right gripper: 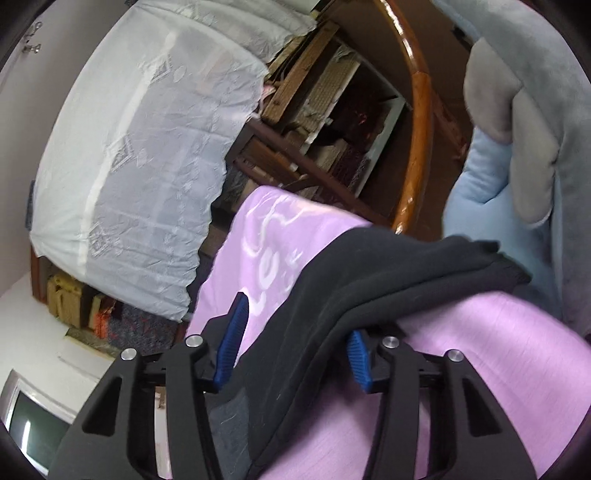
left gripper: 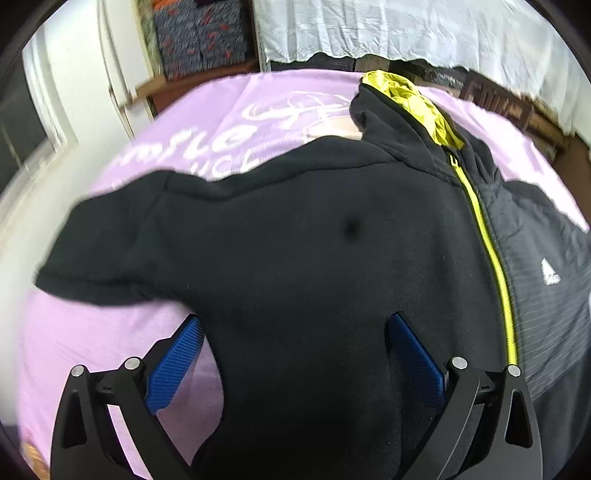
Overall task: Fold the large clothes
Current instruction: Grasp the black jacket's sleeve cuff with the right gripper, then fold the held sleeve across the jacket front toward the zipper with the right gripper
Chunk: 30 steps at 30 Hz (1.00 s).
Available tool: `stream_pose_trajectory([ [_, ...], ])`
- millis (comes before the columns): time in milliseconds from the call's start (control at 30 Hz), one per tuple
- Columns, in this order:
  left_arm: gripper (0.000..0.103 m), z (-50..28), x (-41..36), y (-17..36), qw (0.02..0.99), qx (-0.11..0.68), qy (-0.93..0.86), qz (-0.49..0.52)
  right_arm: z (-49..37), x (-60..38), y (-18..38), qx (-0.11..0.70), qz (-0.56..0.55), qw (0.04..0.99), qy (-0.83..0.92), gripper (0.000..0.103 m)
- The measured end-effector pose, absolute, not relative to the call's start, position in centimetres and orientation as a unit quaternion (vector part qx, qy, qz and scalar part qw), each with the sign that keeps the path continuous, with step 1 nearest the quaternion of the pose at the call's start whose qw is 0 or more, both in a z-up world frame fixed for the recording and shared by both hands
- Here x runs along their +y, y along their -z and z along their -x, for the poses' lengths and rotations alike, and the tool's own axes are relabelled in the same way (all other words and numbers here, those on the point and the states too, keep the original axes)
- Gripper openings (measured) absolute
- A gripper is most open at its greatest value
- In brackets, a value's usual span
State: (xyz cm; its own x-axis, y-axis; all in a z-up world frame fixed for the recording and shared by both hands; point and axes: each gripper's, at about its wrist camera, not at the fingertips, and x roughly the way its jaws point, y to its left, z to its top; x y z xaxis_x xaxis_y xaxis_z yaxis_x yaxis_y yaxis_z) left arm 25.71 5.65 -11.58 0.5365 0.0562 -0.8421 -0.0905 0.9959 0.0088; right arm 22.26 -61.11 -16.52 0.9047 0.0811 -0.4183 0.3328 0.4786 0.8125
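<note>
A: Left wrist view first. What's there, how many?

B: One black zip jacket [left gripper: 295, 240], spread flat on a lilac sheet [left gripper: 92, 332] w/ white lettering. One yellow-green zipper [left gripper: 491, 258] running 12 to 6 o'clock, right of centre; yellow hood lining [left gripper: 413, 99] at approx. 1 o'clock. One white logo [left gripper: 550, 277] at 3 o'clock. One sleeve [left gripper: 110, 243] sticks out toward 9 o'clock.

A: Left gripper?

B: Left gripper [left gripper: 295, 332]: 2 blue fingers [left gripper: 177, 365], spread wide, the jacket's lower body between them; pads don't press on it.

A: Room?

B: White lace cloth [left gripper: 406, 29] at 12 o'clock, patterned blue-red fabric [left gripper: 199, 37] at 11, white door [left gripper: 92, 74] at 10.

A: Right wrist view?

B: Right gripper [right gripper: 295, 339]: 2 blue fingers [right gripper: 232, 343], about half apart. A fold of the jacket [right gripper: 369, 280] runs between them from 6 toward 2 o'clock. Right pad seems to touch the cloth, left stands clear of it; no firm grip visible.

A: Surroundings?

B: Same lilac sheet [right gripper: 480, 350] below. White lace cloth [right gripper: 140, 147] at 10 o'clock, wooden shelves [right gripper: 332, 122] at 12, 1 curved wooden rail [right gripper: 417, 129] at 1, a pale blue plush item [right gripper: 517, 129] at 2, 1 TV screen [right gripper: 33, 424] at 8.
</note>
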Motion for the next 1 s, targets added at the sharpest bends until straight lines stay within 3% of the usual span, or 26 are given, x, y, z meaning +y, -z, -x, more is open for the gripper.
stream_pose_trajectory([
  [167, 0.100, -25.7, 5.7, 11.6, 0.877, 0.478, -0.041, 0.016, -23.2, -61.9, 16.7, 0.221, -0.480, 0.844, 0.096, 0.040],
  [300, 0.100, -25.6, 5.7, 11.5, 0.875, 0.483, -0.036, 0.017, -23.5, -62.6, 17.9, 0.242, -0.479, 0.836, 0.116, 0.005],
  [433, 0.100, -25.6, 6.3, 11.1, 0.876, 0.479, -0.039, 0.020, -23.0, -62.2, 17.3, 0.230, -0.478, 0.841, 0.102, 0.004],
  [700, 0.100, -25.8, 7.9, 9.8, 0.884, 0.465, -0.043, 0.038, -22.0, -53.7, 10.7, 0.207, -0.394, 0.895, 0.018, 0.004],
  [1000, 0.100, -25.7, 6.6, 9.7, 0.892, 0.450, -0.051, -0.011, -25.0, -40.4, 9.8, 0.285, -0.294, 0.909, -0.079, 0.004],
])
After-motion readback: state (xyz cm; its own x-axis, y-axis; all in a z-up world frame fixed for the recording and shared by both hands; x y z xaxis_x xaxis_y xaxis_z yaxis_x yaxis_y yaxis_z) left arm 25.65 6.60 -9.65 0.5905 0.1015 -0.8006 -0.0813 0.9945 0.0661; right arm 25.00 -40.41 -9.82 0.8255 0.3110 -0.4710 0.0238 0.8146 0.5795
